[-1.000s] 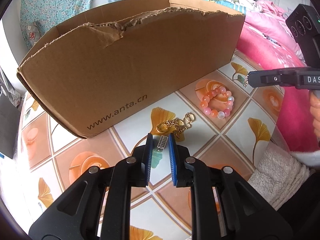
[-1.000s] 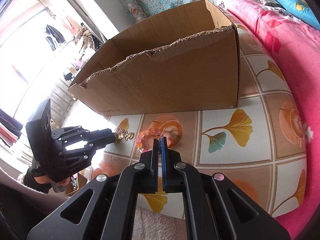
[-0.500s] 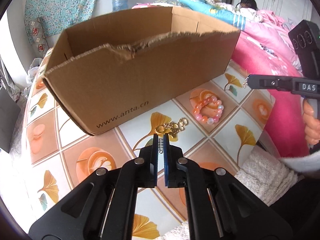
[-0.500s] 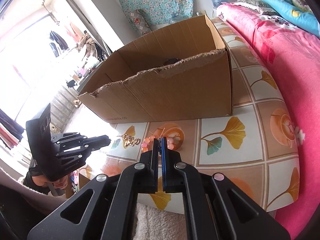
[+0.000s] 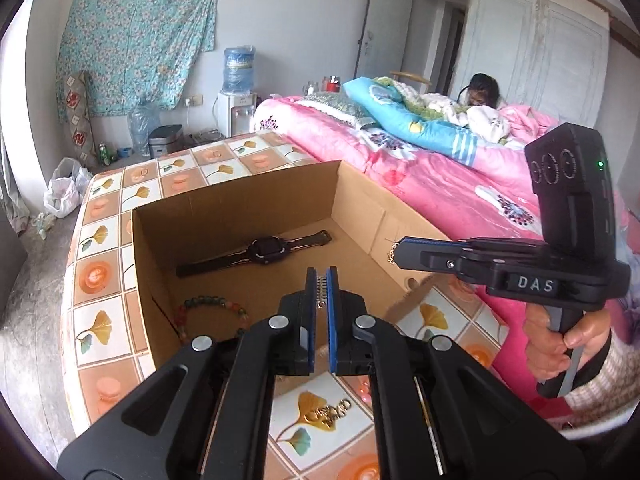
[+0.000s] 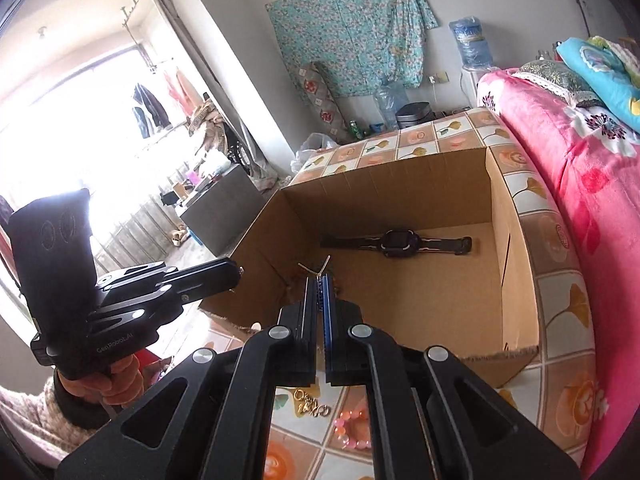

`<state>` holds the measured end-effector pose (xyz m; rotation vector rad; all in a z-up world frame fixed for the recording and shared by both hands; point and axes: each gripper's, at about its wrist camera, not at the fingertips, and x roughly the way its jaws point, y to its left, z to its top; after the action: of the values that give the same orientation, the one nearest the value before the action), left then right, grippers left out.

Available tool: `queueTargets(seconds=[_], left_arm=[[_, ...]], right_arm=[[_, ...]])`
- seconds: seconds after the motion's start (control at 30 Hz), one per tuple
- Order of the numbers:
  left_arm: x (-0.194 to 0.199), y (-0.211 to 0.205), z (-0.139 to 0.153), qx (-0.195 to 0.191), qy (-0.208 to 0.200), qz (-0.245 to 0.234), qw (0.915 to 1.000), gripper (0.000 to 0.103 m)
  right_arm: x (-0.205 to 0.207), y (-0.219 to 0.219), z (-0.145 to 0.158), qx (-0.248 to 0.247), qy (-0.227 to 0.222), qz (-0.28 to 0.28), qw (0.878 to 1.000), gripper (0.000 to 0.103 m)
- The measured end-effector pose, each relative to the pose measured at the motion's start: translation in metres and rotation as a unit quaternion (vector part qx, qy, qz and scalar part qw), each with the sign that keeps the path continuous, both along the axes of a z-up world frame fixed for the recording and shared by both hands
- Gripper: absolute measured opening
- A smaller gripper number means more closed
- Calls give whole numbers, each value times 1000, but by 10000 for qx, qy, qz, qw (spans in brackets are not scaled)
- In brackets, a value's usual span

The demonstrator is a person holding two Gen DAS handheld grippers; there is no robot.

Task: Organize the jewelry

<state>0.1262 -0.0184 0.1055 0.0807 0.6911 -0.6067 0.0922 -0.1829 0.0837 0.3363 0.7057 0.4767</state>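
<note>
Jaws of both grippers clench thin gold chain (image 5: 320,289) above cardboard box (image 5: 356,204).

One cardboard box (image 5: 400,216), open top, frame center. Inside it: one black watch (image 5: 264,251) mid-frame, one green-and-red bead bracelet (image 5: 208,308) at lower left of the box floor.

On the tiled table (image 5: 100,280), outside the box: one gold chain piece (image 6: 310,404) and one pink bead bracelet (image 6: 352,430), both bottom center of the right wrist view.

Two grippers total: left gripper (image 5: 320,280) and right gripper (image 6: 319,280), each pinching one small metal piece; what those pieces are, can't tell.

Background: two water jugs, one upright (image 5: 239,68) on one white dispenser (image 5: 236,114), one on the floor (image 5: 141,128). One bed (image 5: 420,176), right side. One person (image 5: 482,92) on it, upper right.
</note>
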Motion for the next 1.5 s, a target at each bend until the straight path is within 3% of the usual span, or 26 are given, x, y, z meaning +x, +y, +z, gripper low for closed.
queueTargets(seconds=[0.27, 0.33, 0.4, 0.6, 0.87, 1.1, 1.37, 1.5], left_arm=[[67, -17, -22, 469, 475, 576, 9961, 4], [71, -16, -27, 505, 519, 662, 9952, 9], [71, -14, -31, 520, 514, 724, 9947, 15], [63, -7, -27, 506, 389, 828, 9945, 16], [18, 11, -4, -14, 51, 710, 9975, 30], [-35, 33, 11, -363, -239, 503, 9978, 46], [-78, 46, 2, -425, -244, 348, 9982, 62], [-95, 47, -13, -389, -84, 259, 9989, 66]], right_arm=[[65, 5, -29, -25, 781, -275, 9966, 5], [67, 3, -31, -18, 801, -337, 9962, 5], [66, 2, -31, -4, 760, -386, 9964, 13], [55, -3, -23, 10, 595, -463, 9972, 23], [24, 1, 0, -14, 178, -515, 9985, 42], [-10, 6, 15, -19, -116, -440, 9990, 44], [-51, 15, 19, -242, -307, -221, 9990, 59], [-72, 17, 11, -385, -212, -138, 9989, 60]])
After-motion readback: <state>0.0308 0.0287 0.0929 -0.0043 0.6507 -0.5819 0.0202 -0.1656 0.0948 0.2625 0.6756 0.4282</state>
